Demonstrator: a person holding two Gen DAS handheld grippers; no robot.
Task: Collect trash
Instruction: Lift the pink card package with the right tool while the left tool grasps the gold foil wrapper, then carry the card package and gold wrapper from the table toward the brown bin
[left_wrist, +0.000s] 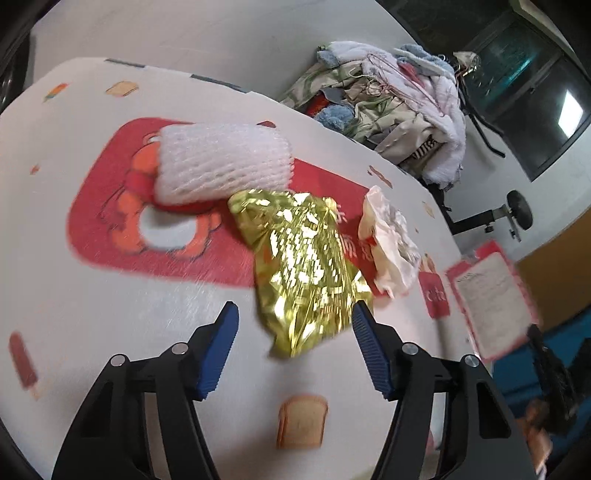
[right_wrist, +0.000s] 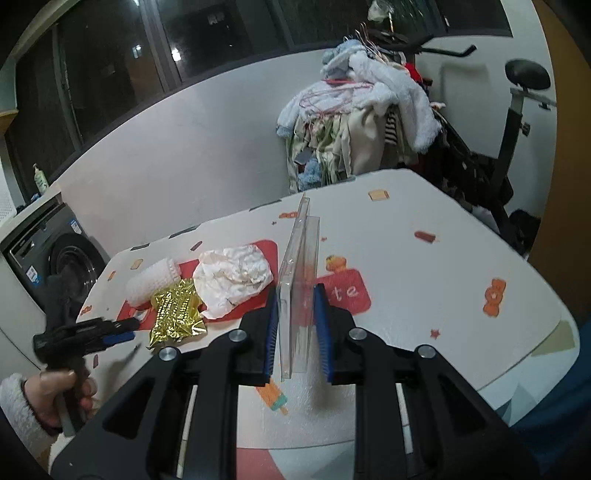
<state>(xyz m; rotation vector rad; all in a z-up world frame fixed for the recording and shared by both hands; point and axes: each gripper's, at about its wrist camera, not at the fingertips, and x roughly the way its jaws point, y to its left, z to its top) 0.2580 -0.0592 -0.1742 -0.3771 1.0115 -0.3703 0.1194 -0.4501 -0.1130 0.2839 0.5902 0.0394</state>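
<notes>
While we sweep over the white table with its cartoon prints, we see the trash clustered on the red patch. Biggest of the lot, the gold foil wrapper lies crumpled on the table, its near end poking between the blue pads of our left tongs. Those jaws stand apart and the pads do not press the foil, though the far pad sits right at its edge. Beyond the wrapper, the white foam net sleeve rests on the red patch, touching the foil's far corner. Just beside the foil on the other side sits the crumpled white paper. Over on the right, our right tongs are closed on a clear plastic case, held upright on edge between the blue pads, above the table. At the left of that view, a hand in a fluffy white sleeve grips the left tool's handle.
</notes>
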